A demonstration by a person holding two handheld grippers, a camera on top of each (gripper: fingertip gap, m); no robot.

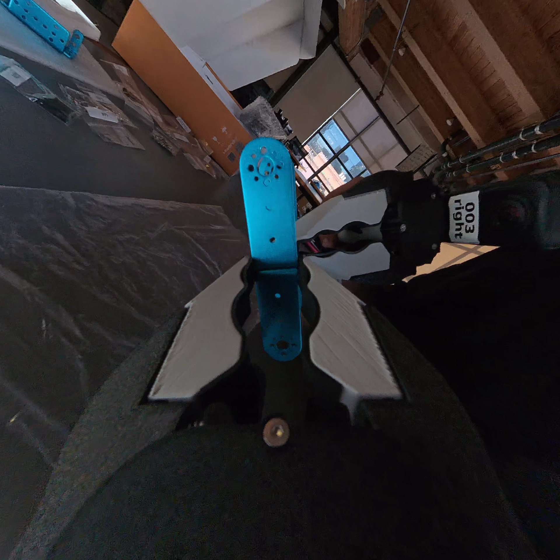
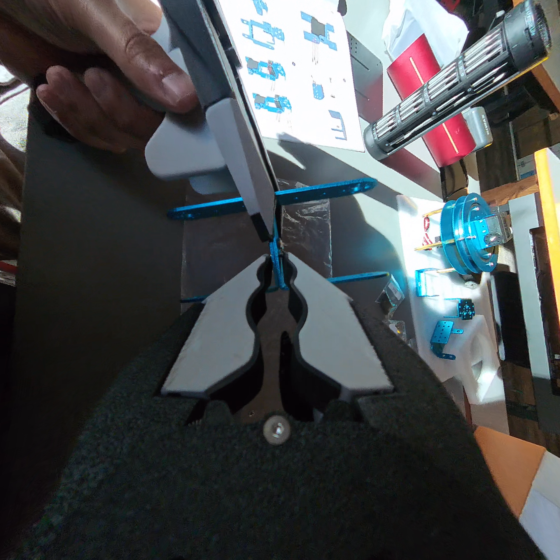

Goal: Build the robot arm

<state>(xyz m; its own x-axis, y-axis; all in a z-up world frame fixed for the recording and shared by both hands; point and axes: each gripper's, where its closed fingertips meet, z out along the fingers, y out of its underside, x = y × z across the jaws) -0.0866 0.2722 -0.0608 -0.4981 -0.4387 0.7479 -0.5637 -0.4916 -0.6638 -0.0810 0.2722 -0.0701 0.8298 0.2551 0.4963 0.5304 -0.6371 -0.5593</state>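
Two grippers, each clamped on a blue metal bracket. The left gripper [image 1: 276, 266] has its jaws shut on a bracket [image 1: 268, 206] with rounded, hole-drilled ends; one arm sticks out ahead of the fingertips and another runs back between the fingers. The right gripper [image 2: 277, 257] pinches the thin middle of a second bracket [image 2: 278, 269] at the very tips, with its arms spreading out to both sides just beyond.

The left gripper's fingers [image 2: 260, 181] come in from above and meet the right one's tips — a hand [image 2: 115, 85] holds that tool. Further off on the right gripper's right sit a sheet of drawings [image 2: 303, 75], a dark screwdriver-bit holder [image 2: 454, 75], a red case [image 2: 430, 100] and a blue round assembly [image 2: 466, 233].

Risk, I'd say: the right grip is shallow, so a sideways nudge could twist the bracket out — and the tips could knock together.
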